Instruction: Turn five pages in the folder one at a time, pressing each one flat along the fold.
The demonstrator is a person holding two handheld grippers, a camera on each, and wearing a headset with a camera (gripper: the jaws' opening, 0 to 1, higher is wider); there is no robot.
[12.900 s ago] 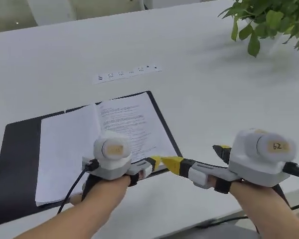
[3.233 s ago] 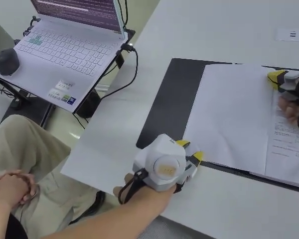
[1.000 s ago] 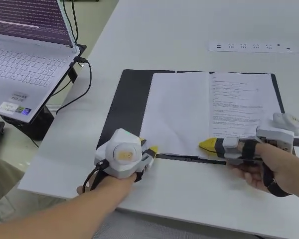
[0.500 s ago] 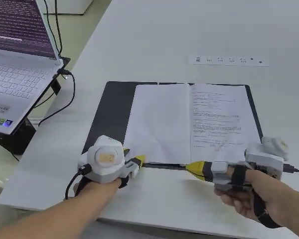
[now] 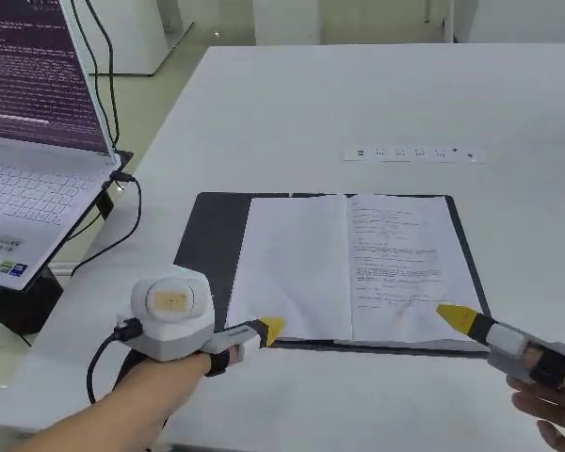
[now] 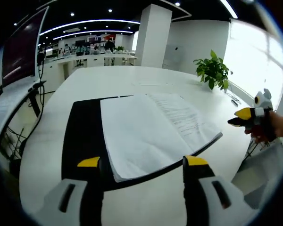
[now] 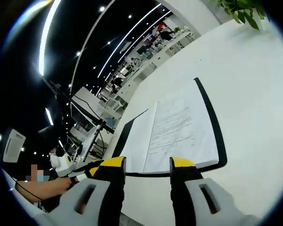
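The black folder lies open on the white table, a blank page on its left and a printed page on its right. My left gripper hovers at the folder's near edge below the blank page. It is open, and the folder's near corner lies between its wide-set jaws. My right gripper is at the printed page's near right corner. It is open on nothing and points along the page.
An open laptop on a stand sits off the table's left edge, with cables hanging beside it. A white power strip lies beyond the folder. A potted plant stands at the far end. The near table edge is close.
My right gripper has slid from the near end of the fold rightward to the printed page's near right corner. The left gripper stays at the near left edge. The head camera has shifted.
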